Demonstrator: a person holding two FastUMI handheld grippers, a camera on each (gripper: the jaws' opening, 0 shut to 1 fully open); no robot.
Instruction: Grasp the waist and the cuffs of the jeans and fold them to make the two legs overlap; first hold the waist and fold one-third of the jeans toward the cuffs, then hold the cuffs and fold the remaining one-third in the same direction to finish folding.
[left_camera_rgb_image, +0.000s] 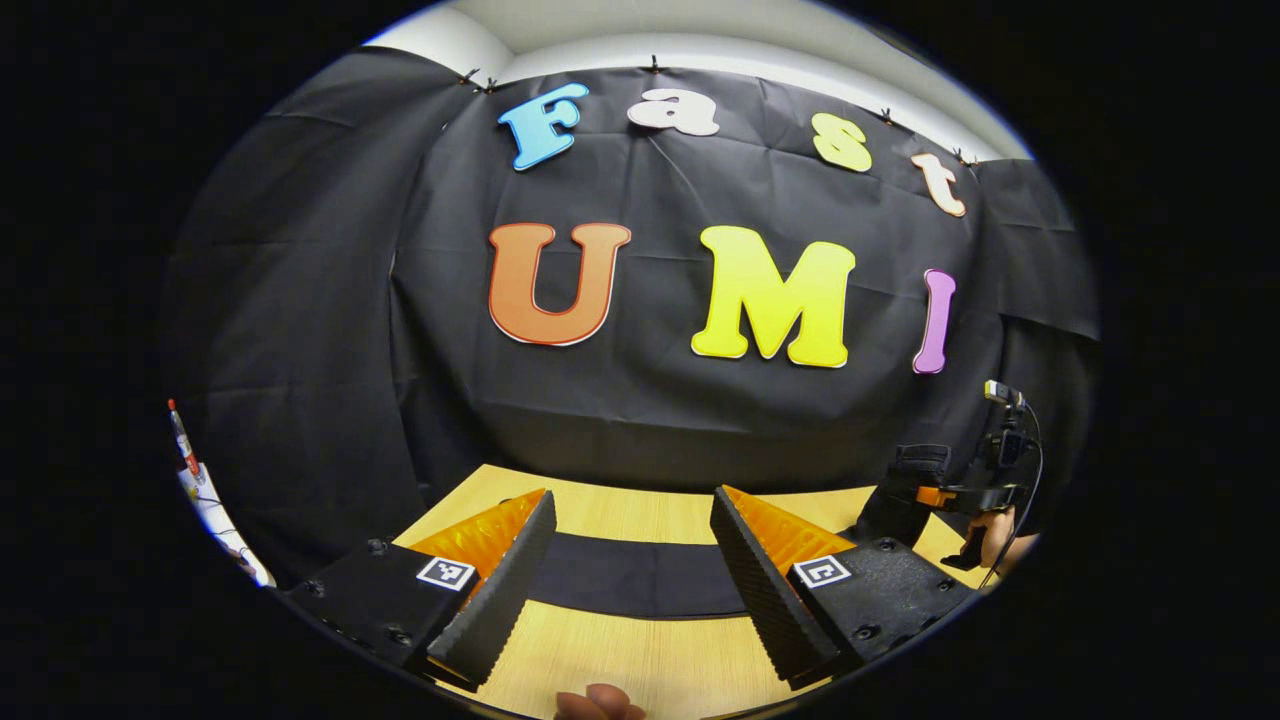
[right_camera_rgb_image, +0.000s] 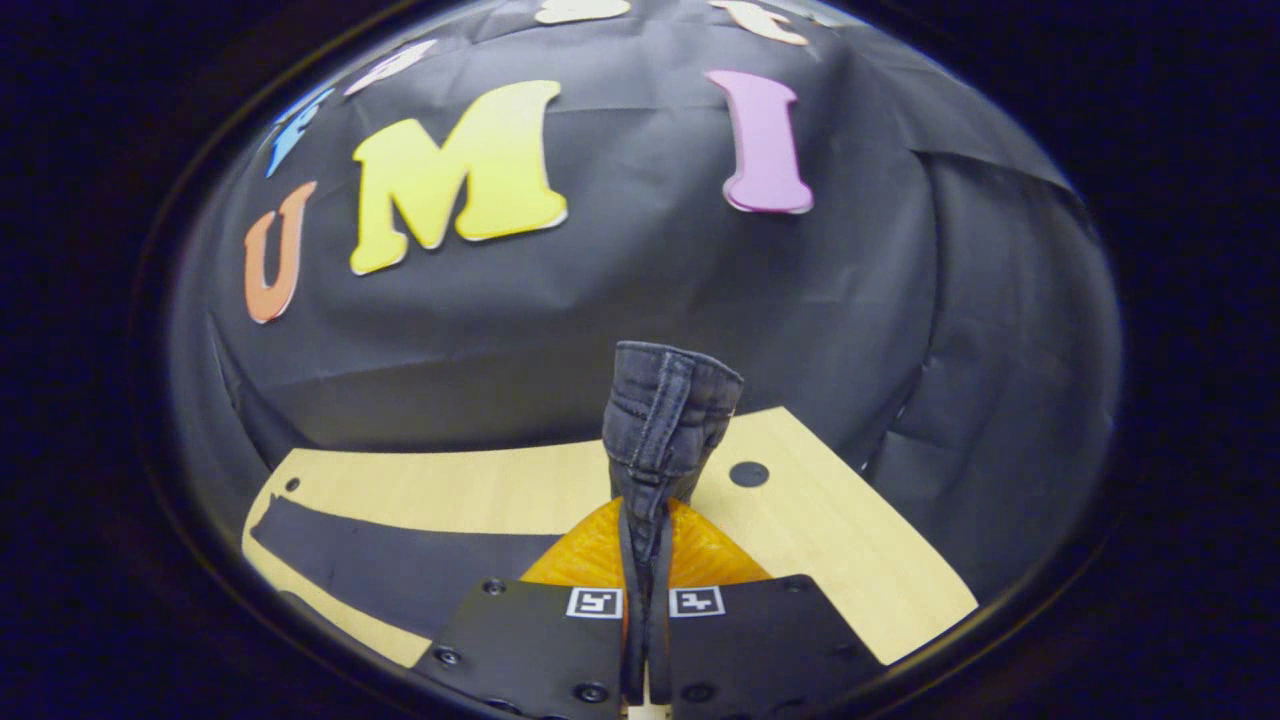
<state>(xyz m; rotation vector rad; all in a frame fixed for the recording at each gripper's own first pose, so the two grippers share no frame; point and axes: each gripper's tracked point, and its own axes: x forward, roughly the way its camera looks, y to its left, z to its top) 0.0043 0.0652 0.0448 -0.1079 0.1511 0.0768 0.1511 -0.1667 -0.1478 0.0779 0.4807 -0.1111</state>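
Note:
The dark jeans (left_camera_rgb_image: 630, 578) lie as a flat band across the wooden table (left_camera_rgb_image: 640, 655). My left gripper (left_camera_rgb_image: 632, 500) stands open just above the band, one finger on each side, holding nothing. A fingertip of the holding hand (left_camera_rgb_image: 598, 704) shows at the bottom edge. Far right, the right gripper (left_camera_rgb_image: 955, 497) lifts one end of the jeans off the table. In the right gripper view my right gripper (right_camera_rgb_image: 650, 535) is shut on a stitched, bunched end of the jeans (right_camera_rgb_image: 665, 415), which sticks up past the fingertips. The remaining cloth (right_camera_rgb_image: 400, 565) trails left over the table (right_camera_rgb_image: 830, 540).
Black cloth walls close in the table at the back and on both sides. A white object with a red pen (left_camera_rgb_image: 192, 470) stands off the table's left edge. A round black spot (right_camera_rgb_image: 748, 474) marks the tabletop near its far right corner.

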